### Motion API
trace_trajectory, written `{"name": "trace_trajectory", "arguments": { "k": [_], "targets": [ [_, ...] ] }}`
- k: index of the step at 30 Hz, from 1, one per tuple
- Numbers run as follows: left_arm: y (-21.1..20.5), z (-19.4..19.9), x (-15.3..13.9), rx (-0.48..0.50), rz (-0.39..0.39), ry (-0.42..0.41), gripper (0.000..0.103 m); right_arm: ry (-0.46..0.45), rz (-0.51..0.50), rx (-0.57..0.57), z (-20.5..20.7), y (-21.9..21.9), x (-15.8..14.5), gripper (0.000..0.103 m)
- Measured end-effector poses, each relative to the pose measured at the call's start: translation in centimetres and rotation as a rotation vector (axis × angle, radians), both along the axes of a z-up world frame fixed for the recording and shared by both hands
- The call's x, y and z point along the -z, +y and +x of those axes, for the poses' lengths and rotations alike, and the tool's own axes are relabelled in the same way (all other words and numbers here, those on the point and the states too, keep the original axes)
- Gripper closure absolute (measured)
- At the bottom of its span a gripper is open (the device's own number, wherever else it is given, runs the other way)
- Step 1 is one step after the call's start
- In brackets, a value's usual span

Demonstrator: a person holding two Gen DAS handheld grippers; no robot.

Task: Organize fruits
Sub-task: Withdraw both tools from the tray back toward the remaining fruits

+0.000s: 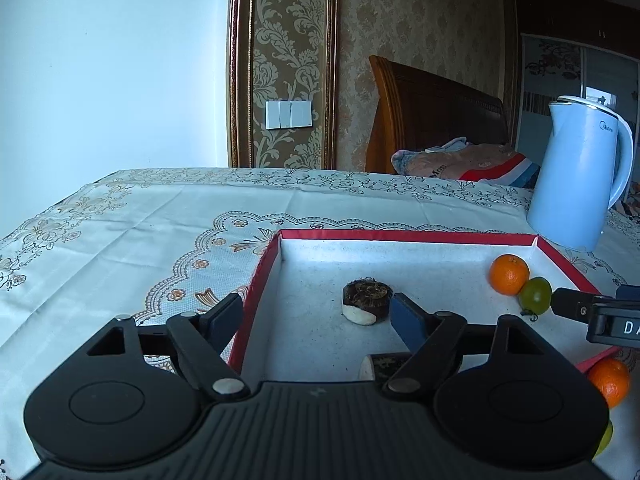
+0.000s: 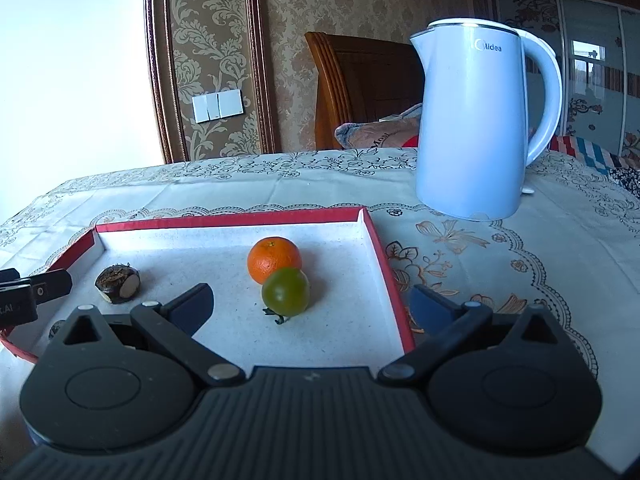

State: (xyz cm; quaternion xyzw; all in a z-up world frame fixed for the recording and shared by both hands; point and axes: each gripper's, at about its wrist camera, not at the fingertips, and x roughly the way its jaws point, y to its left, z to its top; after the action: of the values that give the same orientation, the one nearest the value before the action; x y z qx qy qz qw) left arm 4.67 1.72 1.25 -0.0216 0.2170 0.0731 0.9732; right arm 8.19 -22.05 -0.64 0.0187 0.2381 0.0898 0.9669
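Inside a red-rimmed tray on a lace tablecloth, an orange mandarin touches a green tomato; a dark water chestnut sits well apart. Both the right gripper and left gripper gape wide, holding nothing. The fruits look light, round, likely to roll; the tomato likely bruises, so a gentle grip across its widest part seems best.

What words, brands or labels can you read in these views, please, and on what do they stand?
"Midea": on the kettle, near its rim; in the left wrist view the same logo is too blurred to read.
"Mos...": on the pillow behind the table; the rest is hidden.
"DA": cut-off white letters on the right tool, seen from the left wrist.
".AI": cut-off letters on the left tool, seen from the right wrist.
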Motion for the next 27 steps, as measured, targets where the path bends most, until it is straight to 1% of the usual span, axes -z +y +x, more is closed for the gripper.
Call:
{"name": "trace_trajectory", "arguments": {
  "k": [3, 6, 12, 17, 21, 24, 27],
  "targets": [
    [0.0, -1.4, 0.1, 0.019, 0.001, -0.009, 0.022, 0.000, 0.005, -0.003, -0.9, -0.2, 0.1, 0.000],
    [0.2, -2.4, 0.1, 0.040, -0.025, -0.010, 0.022, -0.003, 0.014, -0.002, -1.9, -0.7, 0.2, 0.000],
    [0.0, -4.3, 0.5, 0.076, -0.039, -0.002, 0.022, -0.004, 0.072, 0.013, -3.4, -2.0, 0.2, 0.000],
    [-0.1, -4.9, 1.0, 0.119, -0.041, 0.031, 0.022, 0.013, 0.095, 0.030, -3.6, -2.6, 0.3, 0.000],
    [-0.1, -4.8, 1.4, 0.149, -0.049, 0.060, 0.022, 0.022, 0.091, 0.033, -3.7, -2.7, 0.5, 0.000],
    [-0.3, -4.9, 1.6, 0.159, -0.038, 0.070, 0.022, 0.022, 0.087, 0.034, -3.8, -2.6, 0.5, 0.000],
    [-0.4, -4.7, 1.9, 0.195, -0.049, 0.105, 0.022, 0.024, 0.088, 0.035, -3.8, -2.6, 0.6, 0.000]
  ]
}}
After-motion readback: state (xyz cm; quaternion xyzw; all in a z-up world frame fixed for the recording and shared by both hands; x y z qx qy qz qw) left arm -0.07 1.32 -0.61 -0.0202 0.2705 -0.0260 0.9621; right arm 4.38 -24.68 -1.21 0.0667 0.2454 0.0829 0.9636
